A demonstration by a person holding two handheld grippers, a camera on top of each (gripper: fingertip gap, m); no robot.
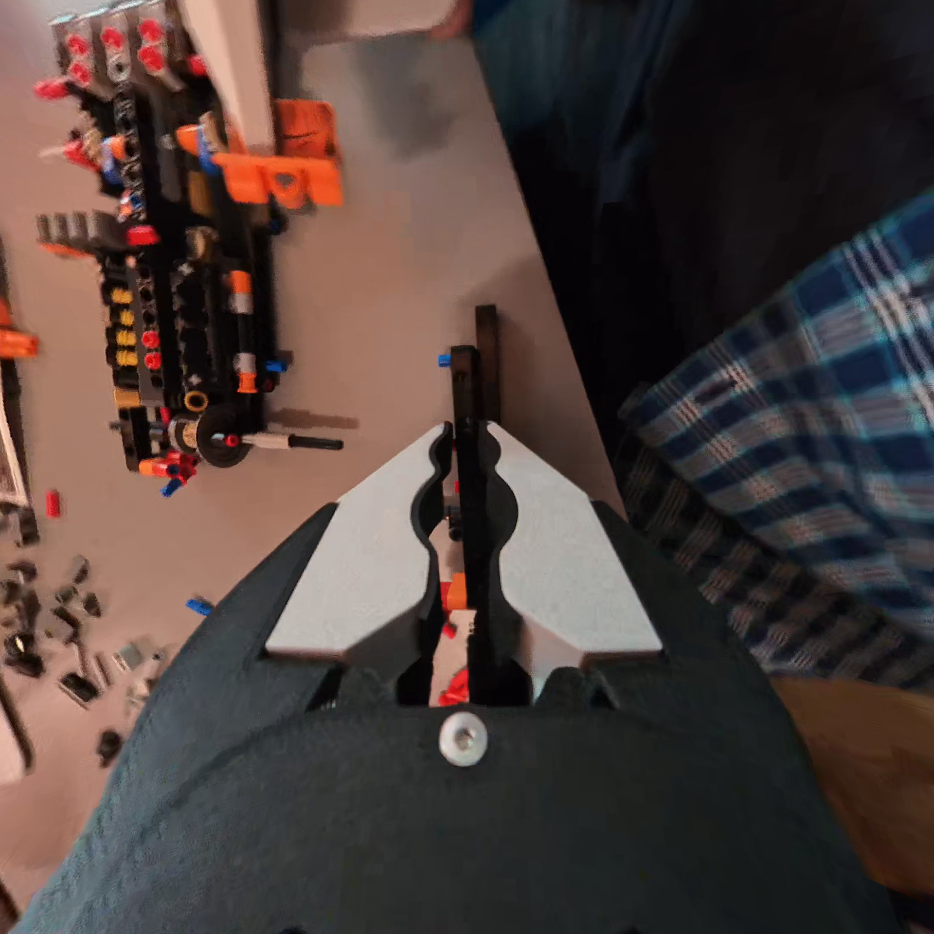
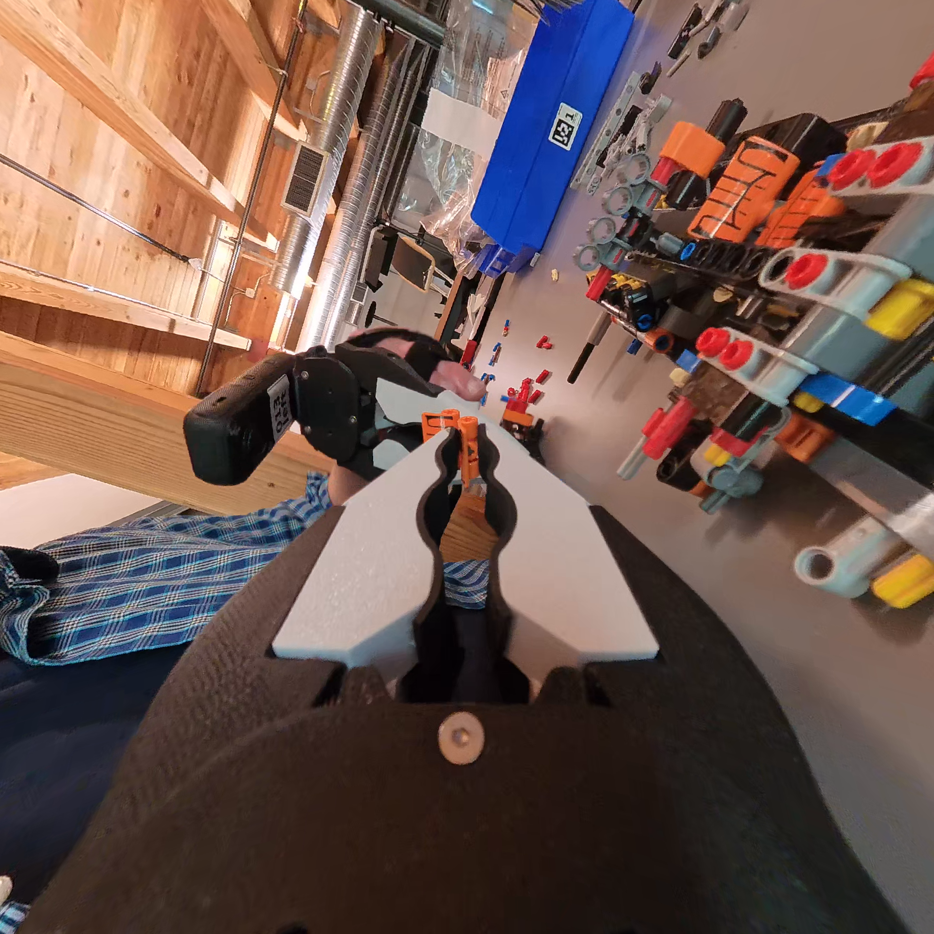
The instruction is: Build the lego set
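Observation:
My left gripper (image 1: 467,429) is shut on a long black Lego beam (image 1: 465,389) with a blue pin (image 1: 445,360) near its far end; it is held above the table's edge. My right gripper (image 2: 467,432) is shut on a small orange Lego piece (image 2: 467,447). The left gripper also shows in the right wrist view (image 2: 354,404), just beyond the right one, with an orange part (image 2: 435,423) at its tip. The large black, orange and grey Lego model lies on the grey table in the left wrist view (image 1: 167,283) and in the right wrist view (image 2: 758,263).
Loose dark pieces (image 1: 55,616) lie at the left on the table (image 1: 379,283). Small red and blue pins (image 2: 520,389) are scattered on it. A blue box (image 2: 551,121) stands at the far end. A person's plaid sleeve (image 1: 788,445) is at the table's edge. There is about 9 cm between the tips of the two grippers.

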